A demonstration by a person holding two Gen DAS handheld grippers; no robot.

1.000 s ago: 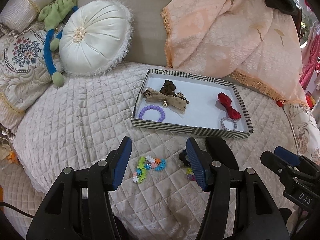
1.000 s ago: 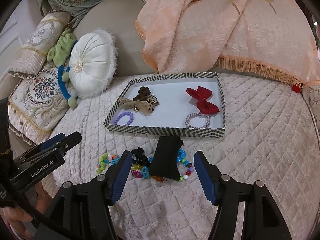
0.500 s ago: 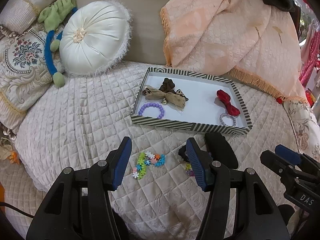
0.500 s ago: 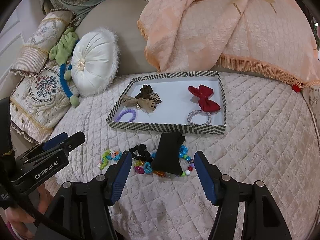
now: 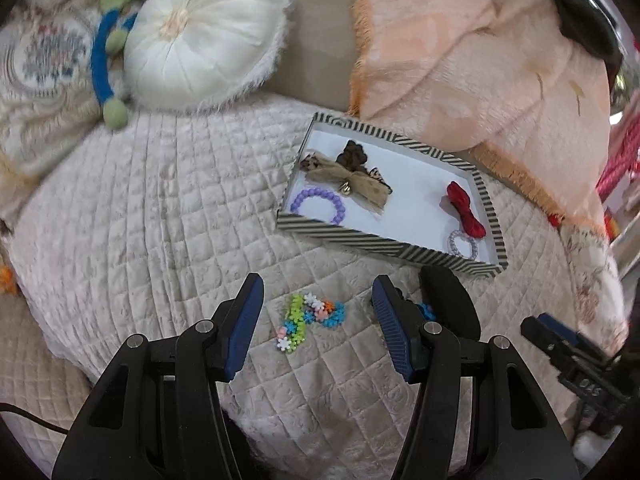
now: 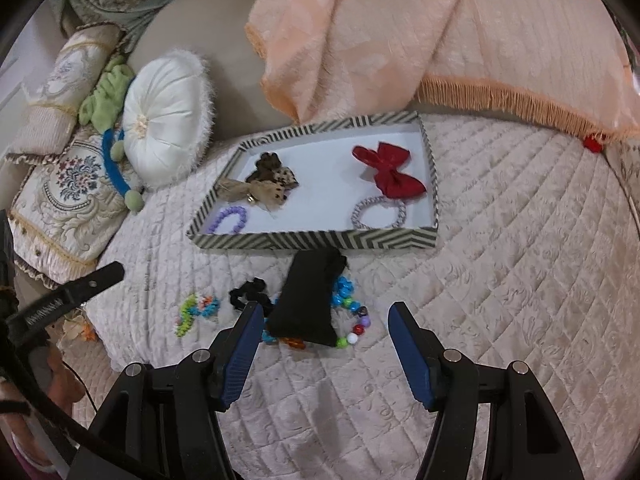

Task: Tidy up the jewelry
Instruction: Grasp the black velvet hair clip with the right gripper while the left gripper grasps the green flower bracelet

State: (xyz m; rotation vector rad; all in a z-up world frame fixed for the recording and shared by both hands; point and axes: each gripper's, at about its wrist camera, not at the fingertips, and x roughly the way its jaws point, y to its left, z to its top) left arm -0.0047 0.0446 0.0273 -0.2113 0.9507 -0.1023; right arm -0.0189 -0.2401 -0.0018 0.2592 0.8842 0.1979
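— Surroundings? 
— Quilted bed cover (image 6: 520,264) across the middle and bottom of both views. Round white cushion (image 6: 166,118) upper left, with a green and blue plush toy (image 6: 110,120) against it and an embroidered pillow (image 6: 68,196) further left. Peach fringed throw (image 6: 440,36) draped over the upper right, touching the far edge of the tray in the left view.

— In the way? 
— Black pouch (image 6: 310,300) lying across a strand of coloured beads (image 6: 348,312), covering its middle. Black scrunchie (image 6: 250,292) just left of it, partly behind the left finger of the right gripper (image 6: 326,336).

— Container? 
— Striped tray (image 5: 384,242), centre right in the left view. Inside: purple bead bracelet (image 5: 320,206) at the near left corner, tan bow with a small bell (image 5: 348,178) and a brown piece (image 5: 352,156) behind it, red bow (image 5: 464,212) at the right, silvery hair tie (image 5: 462,244) at the near right corner.

— Loose jewelry? 
— Flower-bead bracelet (image 5: 310,318) on the bed, lower centre, between the fingers of the left gripper (image 5: 318,312) in the picture, not touched.

— Fingers? 
— Both pairs spread apart, gripping nothing.
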